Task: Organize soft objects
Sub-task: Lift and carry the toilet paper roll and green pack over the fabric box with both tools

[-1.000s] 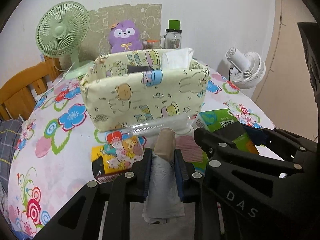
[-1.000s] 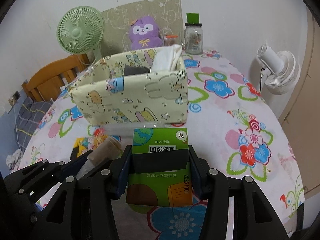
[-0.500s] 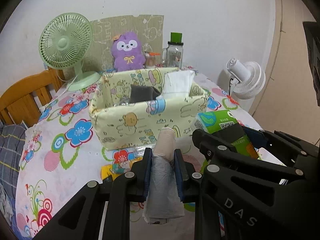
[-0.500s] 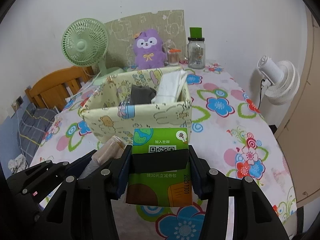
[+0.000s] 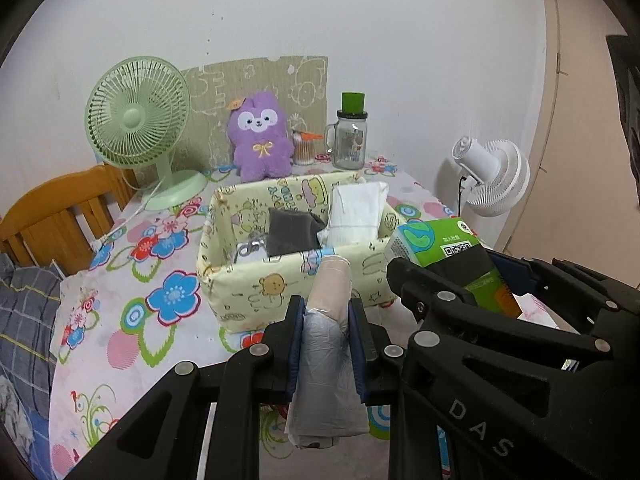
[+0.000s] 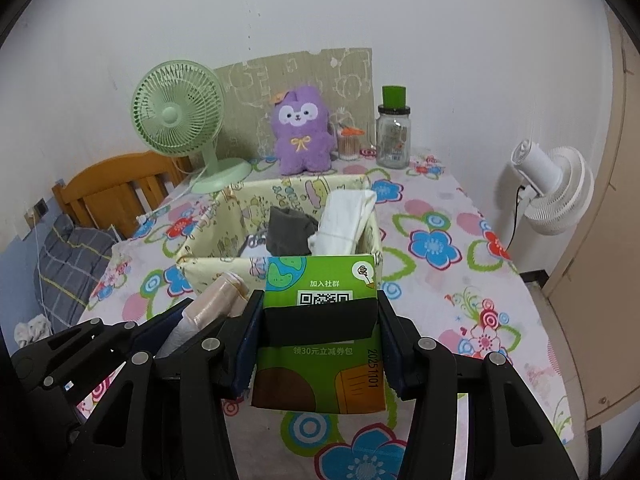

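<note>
The left claw (image 5: 326,330) is clamped on a roll (image 5: 330,344) at lower centre. The right claw (image 6: 318,344) grips a green pack (image 6: 320,332), below the bin (image 6: 280,224) at mid-frame.

Soft, even indoor light is seen in both views. Shadows are faint. Everything is sharp. Edges are bent round, and the corners are dark.

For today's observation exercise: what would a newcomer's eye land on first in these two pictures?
Up front, each gripper is clamped on something: the left gripper on a plastic bag roll, the right gripper on a green tissue pack. Behind them sits the yellow fabric bin, and at the wall a purple plush toy.
</note>
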Tool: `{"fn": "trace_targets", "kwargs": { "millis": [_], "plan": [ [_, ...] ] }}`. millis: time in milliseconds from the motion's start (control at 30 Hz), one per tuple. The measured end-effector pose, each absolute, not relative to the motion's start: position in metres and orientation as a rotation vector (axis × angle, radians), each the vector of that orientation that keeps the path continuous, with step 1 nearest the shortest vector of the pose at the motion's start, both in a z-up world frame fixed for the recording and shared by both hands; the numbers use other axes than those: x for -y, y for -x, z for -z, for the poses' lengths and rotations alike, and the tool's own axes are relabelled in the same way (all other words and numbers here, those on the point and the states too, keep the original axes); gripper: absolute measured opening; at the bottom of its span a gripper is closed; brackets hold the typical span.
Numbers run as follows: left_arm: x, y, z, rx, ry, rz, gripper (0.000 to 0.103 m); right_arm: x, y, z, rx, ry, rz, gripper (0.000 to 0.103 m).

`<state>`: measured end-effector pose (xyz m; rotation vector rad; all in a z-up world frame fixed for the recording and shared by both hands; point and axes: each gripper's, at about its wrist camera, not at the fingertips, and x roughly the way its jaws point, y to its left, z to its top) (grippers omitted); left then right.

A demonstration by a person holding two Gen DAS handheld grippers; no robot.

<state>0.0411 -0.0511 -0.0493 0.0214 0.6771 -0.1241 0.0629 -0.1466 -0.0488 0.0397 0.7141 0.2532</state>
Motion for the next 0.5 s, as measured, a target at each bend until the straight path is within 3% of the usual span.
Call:
{"fn": "trace_targets", "kwargs": {
  "millis": [500],
  "plan": [
    [0.048,-0.046,0.024,-0.62,-0.028,0.125,0.02,0.145,-0.067,0.021,-0.659,-0.042,-0.257,0.055]
  ]
}}
